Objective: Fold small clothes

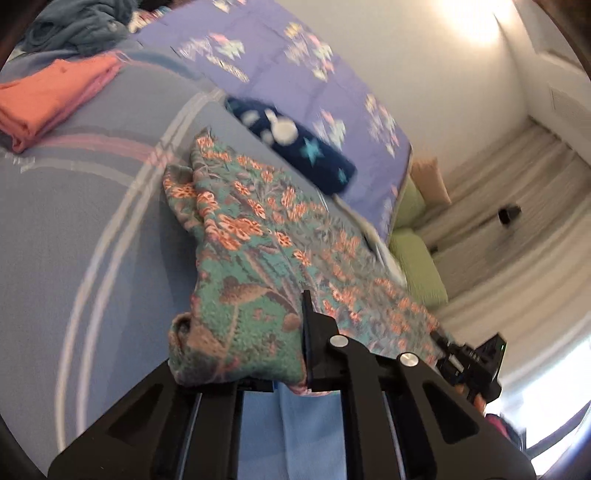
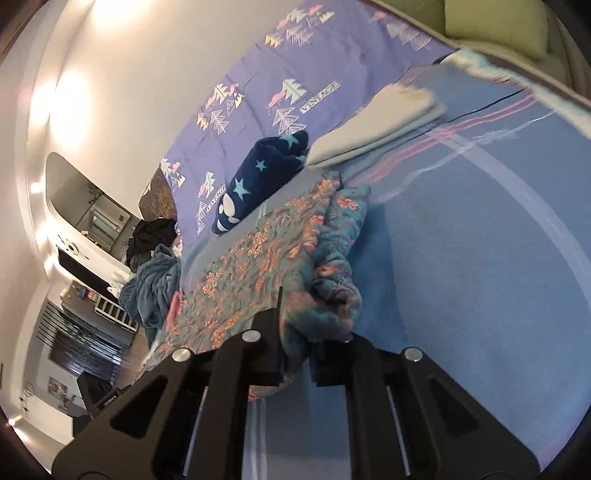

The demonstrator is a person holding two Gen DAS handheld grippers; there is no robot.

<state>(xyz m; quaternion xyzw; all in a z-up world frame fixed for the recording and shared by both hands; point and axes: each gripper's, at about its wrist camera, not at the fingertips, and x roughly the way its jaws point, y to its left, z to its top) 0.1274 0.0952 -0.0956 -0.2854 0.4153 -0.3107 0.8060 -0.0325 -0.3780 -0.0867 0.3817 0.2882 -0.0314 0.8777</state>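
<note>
1. The left tool (image 1: 266, 354) is clenched on one bunched edge of the floral garment (image 1: 258, 236), with cloth pinched between its black fingers.
2. The right tool (image 2: 299, 332) grips the opposite bunched edge of the same floral garment (image 2: 266, 258) (its far end also shows at the right of the left wrist view).
3. The garment stretches between the two tools over the blue bedspread (image 1: 74, 221), which has pale curved stripes.
4. Beyond the garment lies a navy star-print roll (image 1: 295, 144), next to a folded white cloth (image 2: 376, 129).
5. A folded coral garment (image 1: 51, 99) rests farther off on the bed, near a rumpled blue-grey heap (image 1: 77, 29).
</note>
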